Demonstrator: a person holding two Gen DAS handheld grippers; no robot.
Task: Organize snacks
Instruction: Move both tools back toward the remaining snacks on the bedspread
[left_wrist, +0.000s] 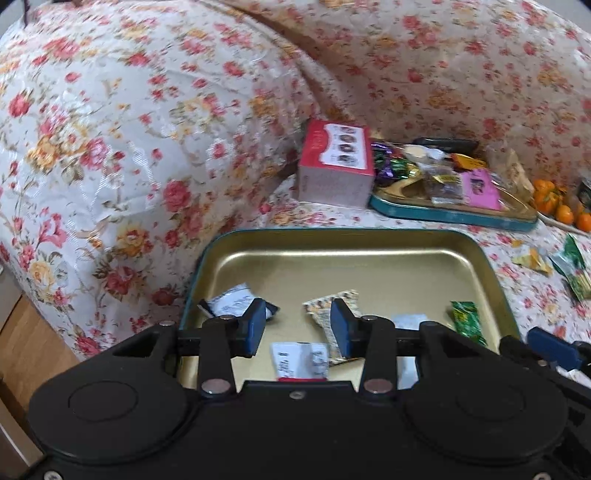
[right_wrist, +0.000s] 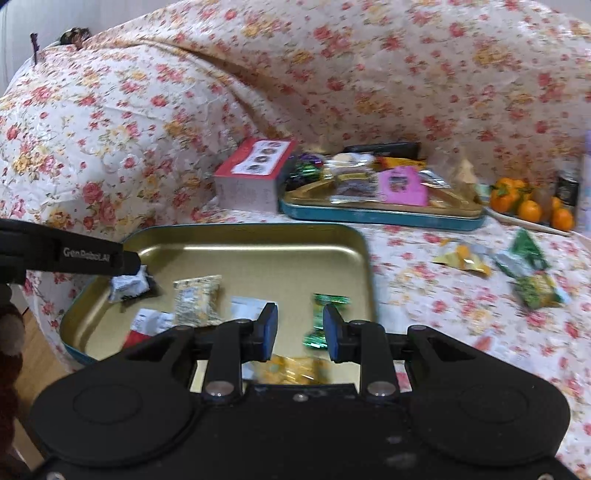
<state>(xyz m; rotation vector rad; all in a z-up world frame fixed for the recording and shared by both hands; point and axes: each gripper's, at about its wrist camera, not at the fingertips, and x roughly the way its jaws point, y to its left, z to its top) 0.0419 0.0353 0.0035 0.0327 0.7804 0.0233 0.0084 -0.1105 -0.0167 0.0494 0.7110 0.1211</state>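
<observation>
Gold-lined and teal-walled, the near tin tray (left_wrist: 369, 254) (right_wrist: 236, 240) rests on the floral bedspread (left_wrist: 110, 129) (right_wrist: 443, 92) with several wrapped snacks inside: a white packet (left_wrist: 232, 301) (right_wrist: 127, 286), a patterned beige packet (left_wrist: 332, 306) (right_wrist: 197, 299) and a green candy (left_wrist: 467, 321) (right_wrist: 325, 317). We see our left hand-held gripper (left_wrist: 298, 326) over the tray with its jaws parted and nothing between them; our right hand-held gripper (right_wrist: 300, 332) is likewise spread, the green candy just beyond it. More snacks lie loose on the bedspread to the right (right_wrist: 528, 273). Farther back sit a second teal tray (left_wrist: 454, 216) (right_wrist: 384, 218) piled with sweets, a red box (left_wrist: 336, 162) (right_wrist: 251, 177) touching it, and oranges (left_wrist: 554, 203) (right_wrist: 528, 206).
</observation>
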